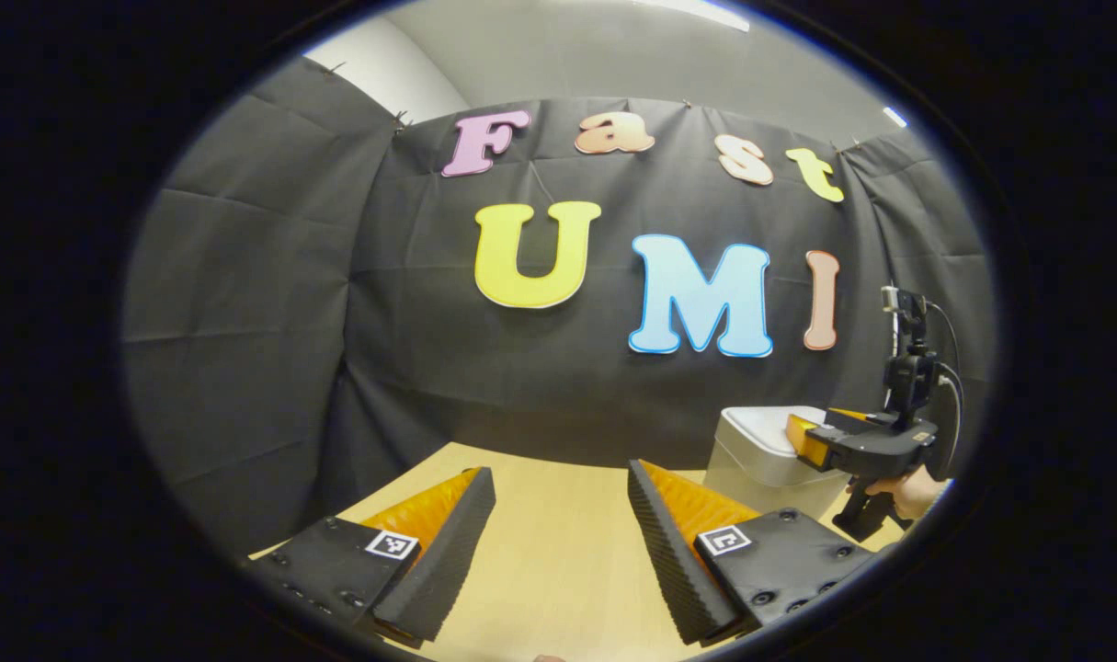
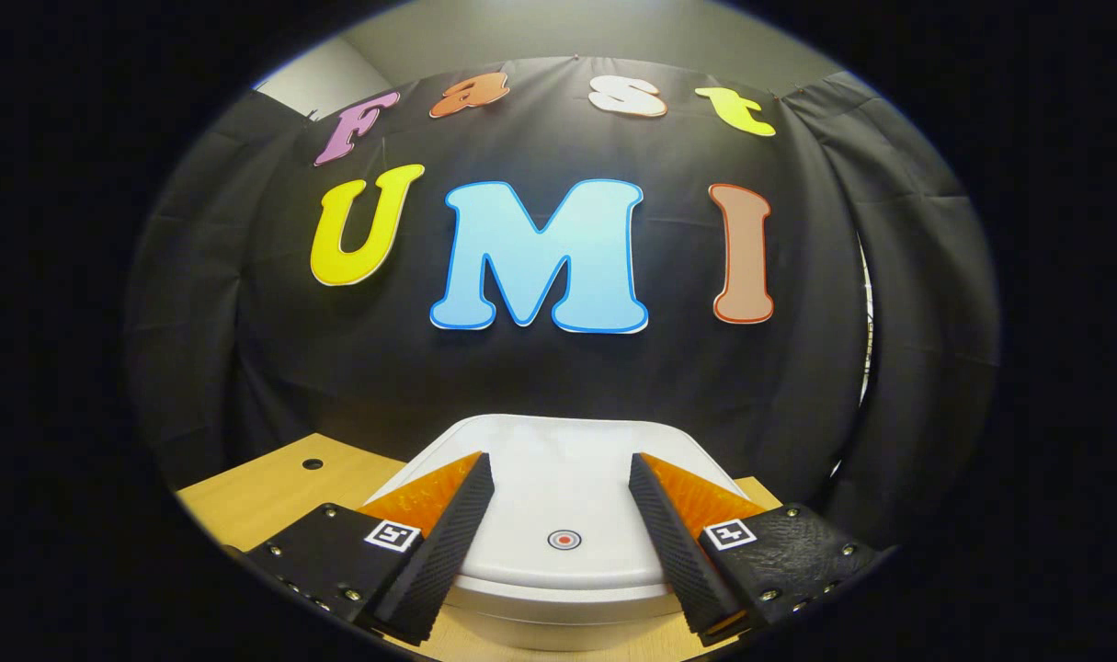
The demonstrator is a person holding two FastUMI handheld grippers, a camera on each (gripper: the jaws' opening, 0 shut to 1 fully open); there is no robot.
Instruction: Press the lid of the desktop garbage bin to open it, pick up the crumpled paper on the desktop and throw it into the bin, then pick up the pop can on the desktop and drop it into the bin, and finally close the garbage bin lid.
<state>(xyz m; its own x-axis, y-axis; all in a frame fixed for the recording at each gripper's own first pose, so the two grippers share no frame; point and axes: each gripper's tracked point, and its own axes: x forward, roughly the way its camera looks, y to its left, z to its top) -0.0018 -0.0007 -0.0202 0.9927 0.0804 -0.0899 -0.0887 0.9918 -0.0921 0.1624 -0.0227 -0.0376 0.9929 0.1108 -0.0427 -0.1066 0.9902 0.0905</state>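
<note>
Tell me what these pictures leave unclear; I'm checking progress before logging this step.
- Bin inside: hidden by its closed lid in the right gripper view, so the contents cannot be told.
- Bin base: cut off by the lower edge there; in the left gripper view the right tool and hand cover part of the bin.
- Table near the left tool: partly covered by its fingers.

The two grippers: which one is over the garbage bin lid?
The right gripper. Its open fingers frame the closed white bin lid in the right gripper view, while the left gripper has bare desktop between its fingers.
</note>
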